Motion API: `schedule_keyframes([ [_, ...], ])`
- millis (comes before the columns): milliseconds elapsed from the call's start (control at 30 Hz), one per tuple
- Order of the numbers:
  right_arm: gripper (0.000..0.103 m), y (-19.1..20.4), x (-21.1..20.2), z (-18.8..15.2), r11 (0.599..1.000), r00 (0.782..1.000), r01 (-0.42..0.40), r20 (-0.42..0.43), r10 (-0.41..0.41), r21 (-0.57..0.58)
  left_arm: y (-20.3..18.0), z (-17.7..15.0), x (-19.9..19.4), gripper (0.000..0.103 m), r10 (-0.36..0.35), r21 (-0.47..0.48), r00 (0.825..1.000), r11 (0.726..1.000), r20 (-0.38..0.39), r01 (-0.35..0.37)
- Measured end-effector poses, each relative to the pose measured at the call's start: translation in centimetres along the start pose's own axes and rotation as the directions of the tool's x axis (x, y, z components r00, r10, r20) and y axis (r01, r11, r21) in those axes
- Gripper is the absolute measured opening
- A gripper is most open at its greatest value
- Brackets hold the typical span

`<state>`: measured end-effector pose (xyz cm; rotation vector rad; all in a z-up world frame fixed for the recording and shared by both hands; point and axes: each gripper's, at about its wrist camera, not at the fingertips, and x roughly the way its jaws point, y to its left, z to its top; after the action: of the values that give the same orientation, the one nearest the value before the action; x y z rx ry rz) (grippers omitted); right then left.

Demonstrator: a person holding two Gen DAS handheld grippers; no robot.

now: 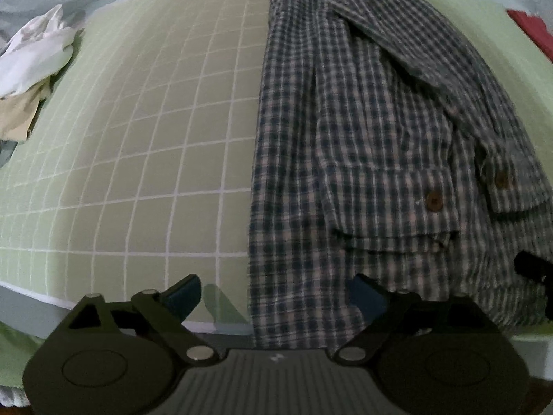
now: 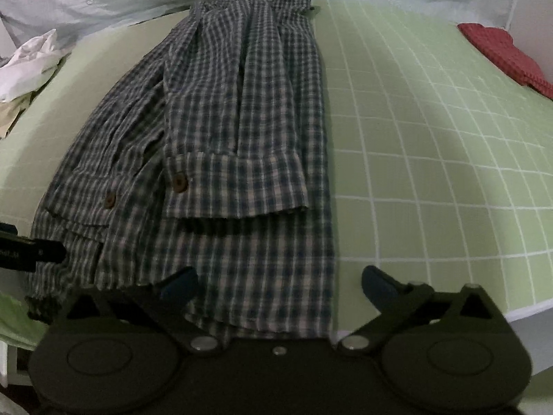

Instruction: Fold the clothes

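The checked shirt lies flat on the green grid mat, folded into a long narrow strip with both sleeves laid over the body — each buttoned cuff points toward the shirt's near hem. At that hem, the left gripper hovers with its fingers spread wide and nothing between them; one blue fingertip is over the shirt, the other over bare mat beside the shirt's edge. The right gripper is likewise released and empty, straddling the shirt's opposite edge. Well off to one side of the shirt lies a white cloth; on the other side, a red cloth.
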<state>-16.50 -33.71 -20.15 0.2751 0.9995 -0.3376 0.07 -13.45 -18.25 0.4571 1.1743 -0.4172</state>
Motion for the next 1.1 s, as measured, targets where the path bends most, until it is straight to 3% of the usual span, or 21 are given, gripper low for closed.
schedule_keyframes([
  [167, 0.102, 0.3, -0.1, -0.2, 1.0, 1.0, 0.012, -0.029, -0.012, -0.004, 0.7, -0.8, 0.1, 0.096, -0.028, -0.037, 0.999, 0.999, -0.021, 0.027],
  [233, 0.099, 0.5, -0.2, -0.2, 1.0, 0.999, 0.016, -0.035, -0.016, -0.011, 0.9, -1.0, -0.2, 0.087, -0.064, -0.036, 0.998, 0.997, -0.013, 0.064],
  [367, 0.064, 0.6, -0.8, 0.0, 0.999, 1.0, -0.01, -0.015, 0.009, -0.043, 0.1, -1.1, -1.2, 0.058, -0.11, 0.012, 0.994, 0.994, 0.01, 0.11],
  [467, 0.028, 0.4, -1.4, 0.0, 0.997, 0.999, -0.047, -0.016, 0.046, -0.057, -1.0, -1.1, -1.9, 0.019, -0.14, 0.053, 0.99, 0.989, 0.019, 0.139],
  [500, 0.009, 0.1, -1.5, 0.0, 0.997, 0.998, -0.067, -0.019, 0.066, -0.041, -1.3, -1.1, -2.0, 0.006, -0.135, 0.066, 0.991, 0.989, 0.018, 0.134],
  [533, 0.005, -0.2, -1.4, 0.1, 0.996, 0.996, -0.087, -0.024, 0.087, -0.015, -1.6, -1.1, -2.1, 0.004, -0.131, 0.08, 0.991, 0.988, 0.017, 0.129],
  [667, 0.003, -0.9, -2.1, 0.6, 0.99, 0.991, -0.133, -0.012, 0.134, 0.049, -1.1, 0.0, -3.2, 0.003, -0.153, 0.058, 0.988, 0.987, 0.034, 0.151],
  [800, 0.003, -1.5, -4.0, 2.5, 0.976, 0.978, -0.202, 0.066, 0.197, 0.083, -0.4, 1.9, -5.9, 0.003, -0.156, 0.026, 0.982, 0.988, 0.107, 0.154],
  [900, 0.003, -1.5, -5.3, 4.6, 0.975, 0.969, -0.215, 0.139, 0.206, 0.051, 0.4, 2.8, -8.1, 0.003, -0.182, -0.03, 0.969, 0.981, 0.168, 0.189],
  [1100, 0.003, -2.8, -5.4, 8.0, 0.965, 0.947, -0.247, 0.234, 0.22, 0.091, 1.4, 6.3, -10.1, 0.003, -0.203, -0.094, 0.945, 0.968, 0.256, 0.233],
])
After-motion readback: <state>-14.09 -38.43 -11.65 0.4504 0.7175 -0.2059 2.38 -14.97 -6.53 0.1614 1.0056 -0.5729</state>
